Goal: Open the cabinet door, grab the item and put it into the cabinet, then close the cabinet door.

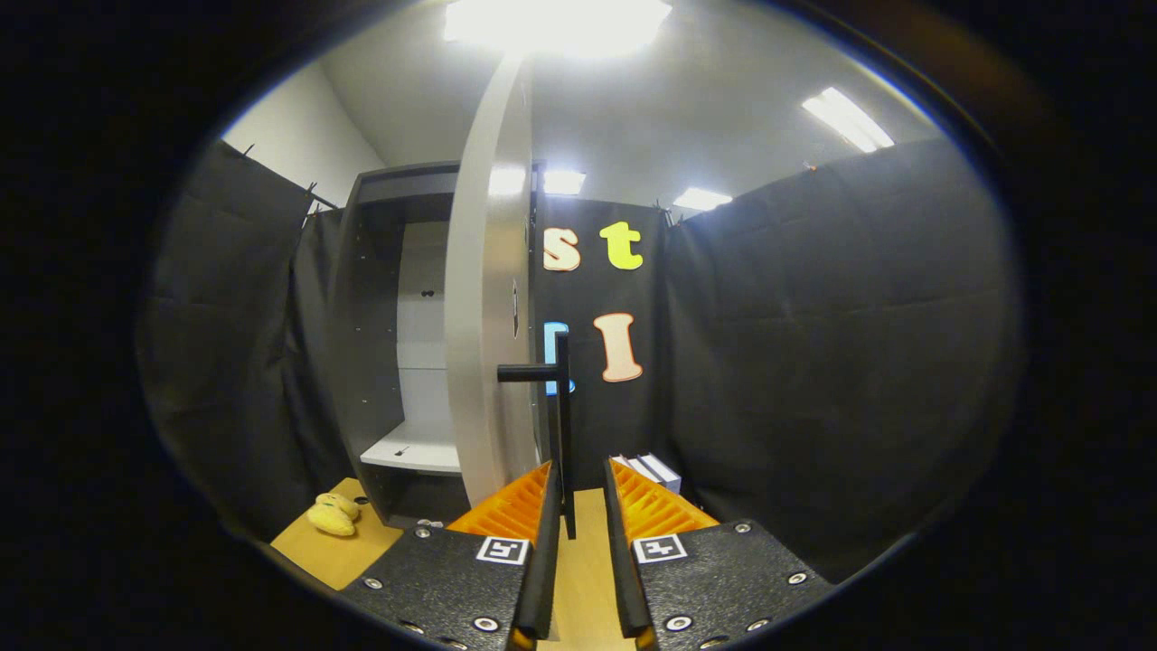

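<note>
A grey cabinet door (484,298) stands swung open edge-on, its black bar handle (562,425) hanging in the gap of the parted, empty gripper (578,493), while a small yellow item (333,515) lies on the wooden table (339,556) beside the cabinet (389,271).

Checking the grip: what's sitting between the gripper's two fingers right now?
In the gripper view, the door's black handle bar stands between the open gripper fingers, untouched.

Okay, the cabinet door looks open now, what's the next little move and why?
Probably back the hand-held gripper off the black door handle, which sits between its open fingers, then swing toward the yellow item on the table: the door already stands wide.
</note>
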{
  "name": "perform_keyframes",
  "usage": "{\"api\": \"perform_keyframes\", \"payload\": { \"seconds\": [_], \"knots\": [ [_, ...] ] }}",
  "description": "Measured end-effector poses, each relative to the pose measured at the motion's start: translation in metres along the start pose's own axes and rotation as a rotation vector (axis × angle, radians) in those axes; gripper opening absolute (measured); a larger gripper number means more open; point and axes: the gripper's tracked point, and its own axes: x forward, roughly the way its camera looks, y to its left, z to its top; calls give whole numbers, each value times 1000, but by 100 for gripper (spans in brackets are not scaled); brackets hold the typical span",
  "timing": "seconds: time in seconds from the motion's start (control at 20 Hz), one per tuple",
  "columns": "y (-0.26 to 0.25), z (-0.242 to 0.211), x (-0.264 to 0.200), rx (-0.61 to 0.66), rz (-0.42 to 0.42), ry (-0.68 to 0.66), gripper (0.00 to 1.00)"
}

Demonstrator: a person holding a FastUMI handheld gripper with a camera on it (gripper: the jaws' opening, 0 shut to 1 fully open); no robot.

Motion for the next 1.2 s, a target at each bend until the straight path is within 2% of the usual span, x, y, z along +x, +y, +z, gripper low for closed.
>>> {"api": "perform_keyframes", "payload": {
  "seconds": [0.15,0.2,0.3,0.45,0.55,0.9,1.2],
  "knots": [
    [-18,19,-21,-24,-98,-83,45],
    [-12,23,-28,-7,-81,-112,46],
    [8,26,-42,36,-25,-153,64],
    [38,13,-48,58,12,-194,88],
    [69,-9,-49,91,66,-170,93],
    [166,-116,-33,145,245,-30,93],
    [198,-204,-27,128,282,101,93]
  ]
}}
